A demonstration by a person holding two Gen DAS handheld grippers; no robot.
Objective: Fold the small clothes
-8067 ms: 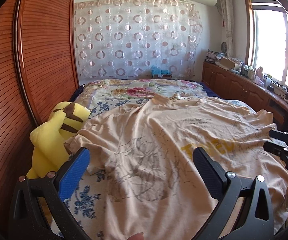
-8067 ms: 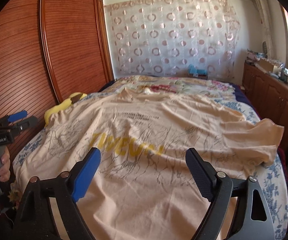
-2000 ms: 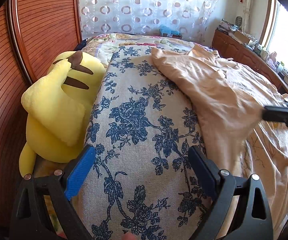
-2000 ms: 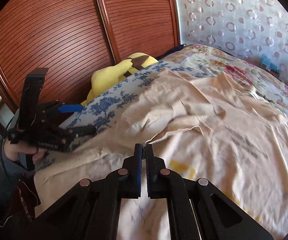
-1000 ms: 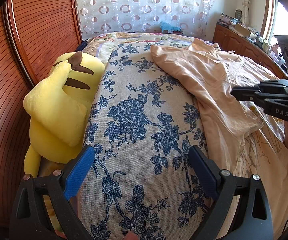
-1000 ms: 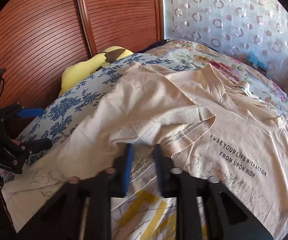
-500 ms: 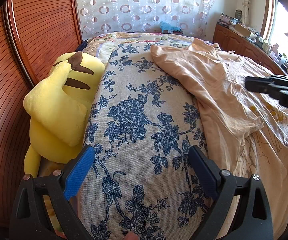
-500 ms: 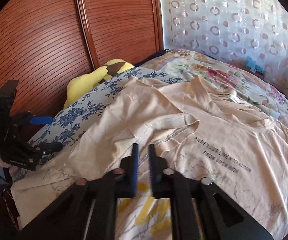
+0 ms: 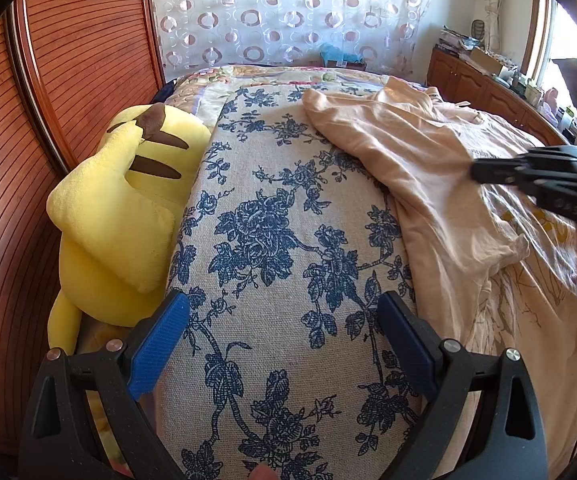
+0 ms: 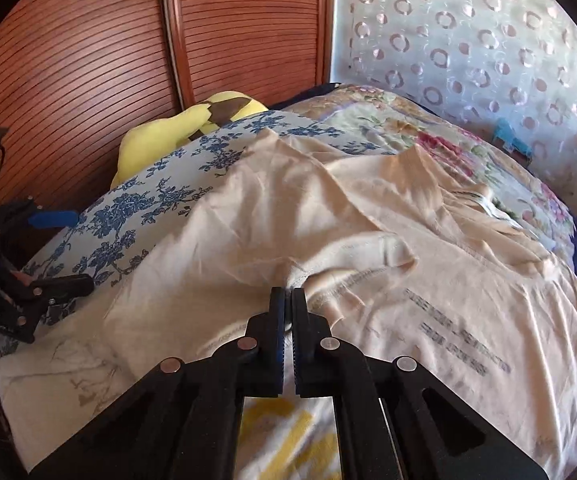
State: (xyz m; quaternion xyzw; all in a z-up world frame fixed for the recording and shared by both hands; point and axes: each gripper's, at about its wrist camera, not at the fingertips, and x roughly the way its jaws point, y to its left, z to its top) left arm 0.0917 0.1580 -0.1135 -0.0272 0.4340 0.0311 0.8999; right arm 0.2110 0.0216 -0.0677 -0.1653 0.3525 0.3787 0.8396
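Observation:
A peach T-shirt (image 10: 428,280) with grey lettering and a yellow print lies on the bed, its left side folded over onto the middle. It also shows at the right of the left wrist view (image 9: 428,168). My right gripper (image 10: 287,296) is shut, its tips pressed at the folded sleeve's hem; whether cloth is pinched is hidden. It shows in the left wrist view (image 9: 484,170) over the shirt. My left gripper (image 9: 284,328) is open and empty above the bare blue-flowered bedspread (image 9: 272,240), left of the shirt. It shows at the left of the right wrist view (image 10: 64,248).
A yellow plush toy (image 9: 120,208) lies between the bed's left edge and the wooden slatted wardrobe doors (image 9: 20,160). A circle-patterned curtain (image 9: 288,12) hangs behind the bed. A wooden cabinet (image 9: 480,88) with clutter stands under the window at right.
My right gripper has shut and dropped lower and leftward onto the folded sleeve. The left gripper has stayed still and open.

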